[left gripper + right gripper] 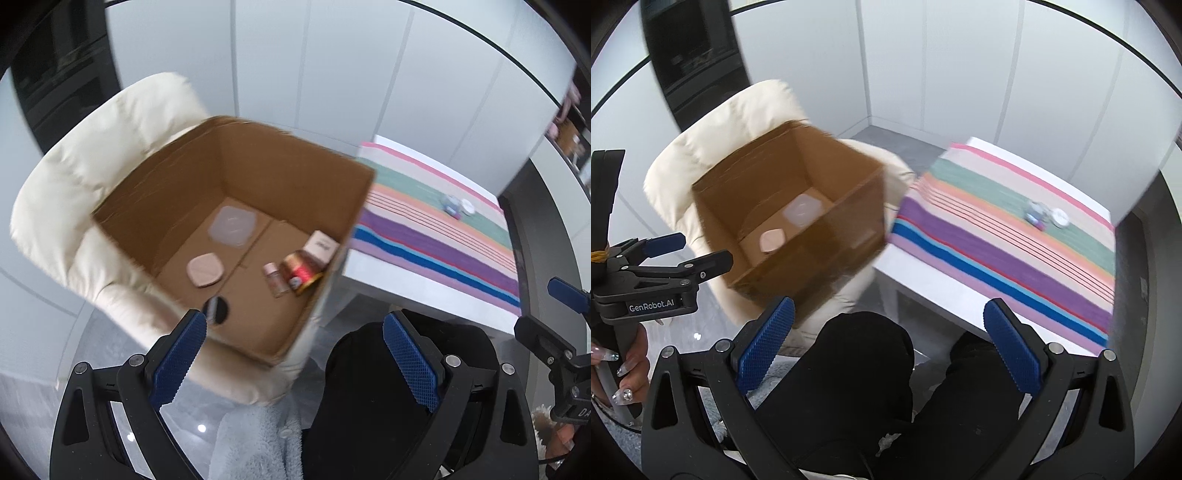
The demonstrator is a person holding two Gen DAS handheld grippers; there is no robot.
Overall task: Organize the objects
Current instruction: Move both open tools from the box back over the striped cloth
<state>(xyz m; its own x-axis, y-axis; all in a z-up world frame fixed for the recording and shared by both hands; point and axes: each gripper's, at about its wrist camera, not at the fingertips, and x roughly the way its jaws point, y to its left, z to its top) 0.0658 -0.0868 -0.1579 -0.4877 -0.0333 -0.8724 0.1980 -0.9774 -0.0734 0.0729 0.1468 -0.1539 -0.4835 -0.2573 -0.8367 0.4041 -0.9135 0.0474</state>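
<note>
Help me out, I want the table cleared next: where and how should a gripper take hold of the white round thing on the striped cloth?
Probably by its rim, from straight above. The white round item looks low and flat on the striped cloth, so opposite edges are the only hold. Small blurred items lie close on one side; set the fingers across the other axis. The right gripper is open and nearer.

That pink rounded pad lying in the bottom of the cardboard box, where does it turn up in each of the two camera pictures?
Left wrist view: the pink pad lies left of centre, on the box floor, below the clear lid.
Right wrist view: the pink pad shows left of centre, partly hidden behind the box's near wall.
Shared landmark: the cardboard box on the cream chair.
</note>
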